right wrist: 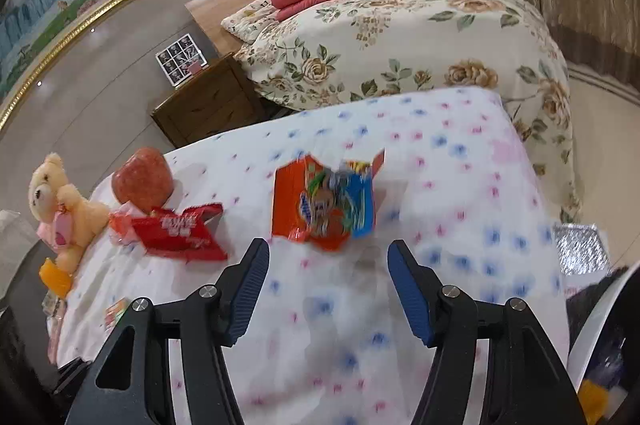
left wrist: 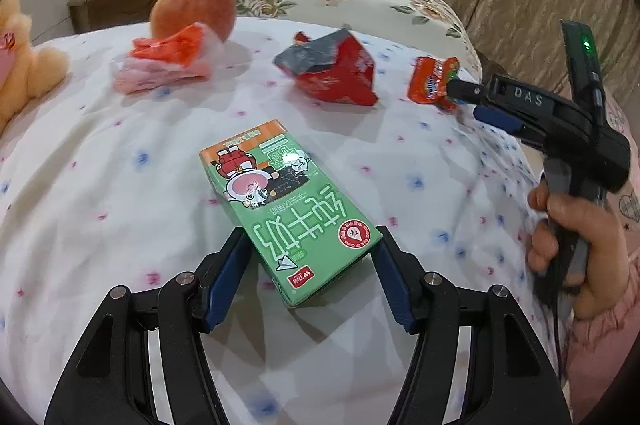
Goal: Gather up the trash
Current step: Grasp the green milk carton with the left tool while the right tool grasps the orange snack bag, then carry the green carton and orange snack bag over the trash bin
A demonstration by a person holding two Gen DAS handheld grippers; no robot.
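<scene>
Left wrist view: bed (left wrist: pixel 100 185) with a white spotted sheet carries everything; the landmark is the green milk carton (left wrist: pixel 288 209) lying flat on it. Left gripper (left wrist: pixel 310 277) has its fingers (left wrist: pixel 224 285) partly open, pressed on both sides of the carton's near end. Beyond the carton sits a torn red box (left wrist: pixel 336 73); beyond and left, an apple (left wrist: pixel 196 13). Beyond and right, the right gripper (right wrist: pixel 328 289) has fingers (right wrist: pixel 250 289) standing open, holding nothing, with the orange snack wrapper (right wrist: pixel 324 205) just past its tips, blurred.
</scene>
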